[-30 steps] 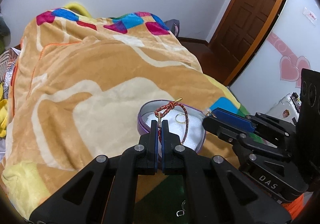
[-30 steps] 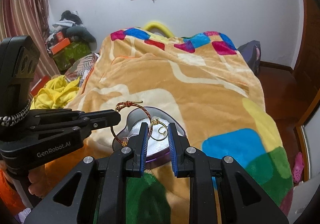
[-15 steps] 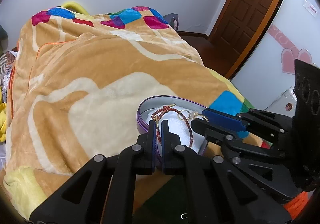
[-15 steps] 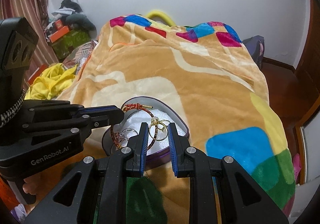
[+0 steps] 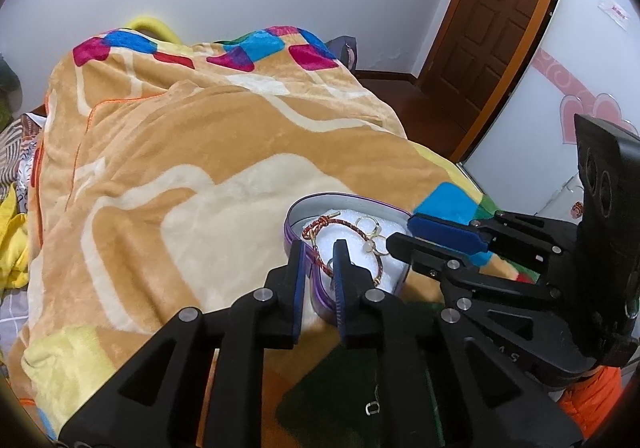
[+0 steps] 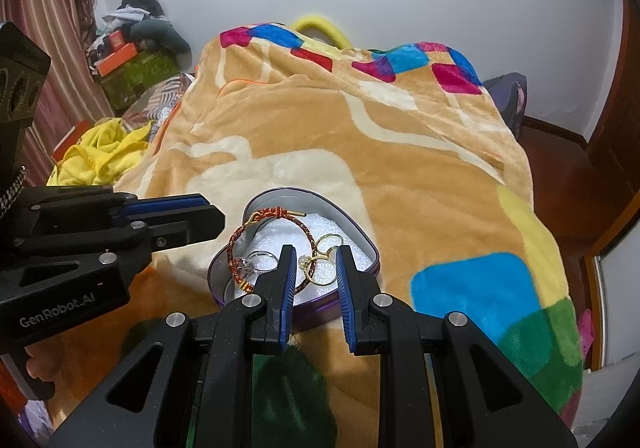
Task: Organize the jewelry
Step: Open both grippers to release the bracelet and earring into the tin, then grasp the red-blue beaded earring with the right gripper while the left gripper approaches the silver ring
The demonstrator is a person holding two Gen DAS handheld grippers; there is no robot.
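A purple heart-shaped tin (image 6: 362, 238) with white foam inside sits on the blanket; it also shows in the left wrist view (image 5: 292, 214). In it lie a red braided bracelet (image 6: 276, 214), a silver ring (image 6: 256, 262) and gold rings (image 6: 326, 252). The bracelet (image 5: 340, 224) and gold rings (image 5: 370, 226) also show in the left wrist view. My left gripper (image 5: 318, 254) is open just above the tin's near edge, over the bracelet. My right gripper (image 6: 314, 260) is open at the tin's near side, its fingers either side of the gold rings.
The tin rests on an orange and cream blanket (image 6: 360, 136) that covers the bed. Yellow cloth (image 6: 100, 156) and boxes (image 6: 128, 64) lie left of the bed. A wooden door (image 5: 496, 32) stands to the right.
My left gripper has opened and let go of the red bracelet, which now lies in the tin. My right gripper has opened wider. Both grippers have lowered toward the tin.
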